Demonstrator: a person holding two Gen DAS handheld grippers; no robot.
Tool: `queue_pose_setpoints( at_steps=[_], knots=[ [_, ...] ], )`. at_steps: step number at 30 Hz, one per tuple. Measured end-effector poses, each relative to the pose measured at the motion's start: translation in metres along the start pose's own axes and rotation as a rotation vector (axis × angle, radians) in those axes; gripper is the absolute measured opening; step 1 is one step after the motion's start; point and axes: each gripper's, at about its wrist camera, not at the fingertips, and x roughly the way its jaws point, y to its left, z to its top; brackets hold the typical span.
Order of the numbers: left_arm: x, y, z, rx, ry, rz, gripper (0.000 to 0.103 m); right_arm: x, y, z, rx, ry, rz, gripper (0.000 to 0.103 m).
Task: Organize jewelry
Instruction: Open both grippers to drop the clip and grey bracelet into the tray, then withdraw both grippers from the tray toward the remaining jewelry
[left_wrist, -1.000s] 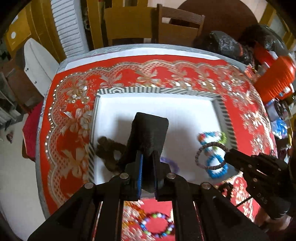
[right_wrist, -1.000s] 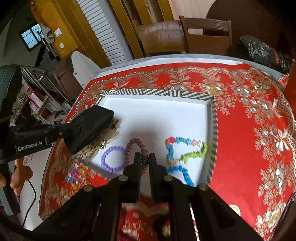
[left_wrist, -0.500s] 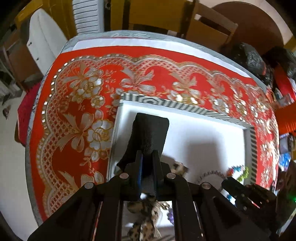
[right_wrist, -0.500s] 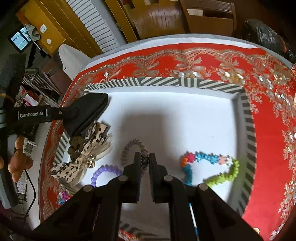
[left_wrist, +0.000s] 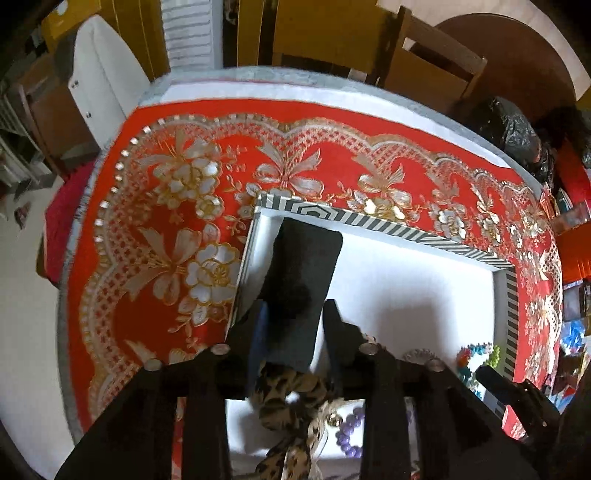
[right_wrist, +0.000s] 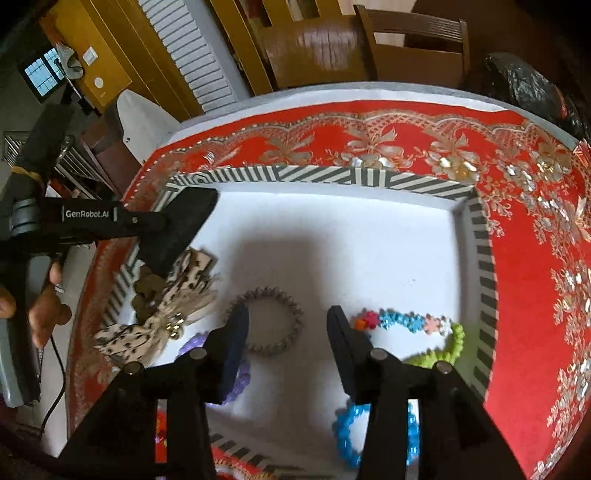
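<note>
A white tray (right_wrist: 484, 254) with a striped rim lies on the red cloth; it also shows in the left wrist view (left_wrist: 406, 232). My right gripper (right_wrist: 288, 325) is open above a grey-brown braided bracelet (right_wrist: 291, 310) that lies on the tray floor. My left gripper (left_wrist: 295, 314) holds a black pouch (left_wrist: 303, 273) between its fingers, over the tray's left side, above a leopard-print bow (left_wrist: 291, 391). The bow (right_wrist: 173, 295) lies at the tray's left edge. A purple bead bracelet (right_wrist: 240, 373), a multicolour bead strand (right_wrist: 410, 321) and a blue bead bracelet (right_wrist: 347, 435) also lie in the tray.
The red and gold tablecloth (right_wrist: 535, 295) covers a round table. Wooden chairs (right_wrist: 413, 44) stand behind it. A black bag (right_wrist: 524, 85) sits at the far right edge. Red and orange containers (left_wrist: 576, 243) crowd the table's right side.
My right gripper has opened and let go of the braided bracelet, which now lies on the tray. My left gripper's jaws have widened around the black pouch and it has moved left.
</note>
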Motion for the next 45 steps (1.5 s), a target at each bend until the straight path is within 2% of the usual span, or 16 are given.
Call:
queue_pose_setpoints(
  at_steps=[8, 11, 18, 24, 34, 45],
  knots=[
    [-0.05, -0.009, -0.035, 0.025, -0.079, 0.083, 0.013, -0.059, 0.017, -0.016, -0.035, -0.059, 0.047, 0.048],
    [-0.066, -0.012, -0.051, 0.032, -0.097, 0.084, 0.013, -0.085, 0.02, -0.029, -0.052, -0.089, 0.062, 0.054],
    [-0.1, -0.025, -0.099, 0.038, -0.13, 0.082, 0.013, -0.133, 0.025, -0.056, -0.111, -0.124, 0.069, 0.057],
    [-0.115, -0.037, -0.134, 0.021, -0.128, 0.066, 0.013, -0.164, 0.011, -0.089, -0.118, -0.119, 0.061, 0.059],
    [-0.12, -0.052, -0.184, -0.006, -0.083, 0.048, 0.013, -0.181, -0.036, -0.142, -0.078, -0.073, 0.012, 0.059],
    [-0.112, -0.049, -0.215, -0.03, -0.04, 0.066, 0.013, -0.179, -0.063, -0.166, -0.046, -0.05, -0.018, 0.059]
  ],
)
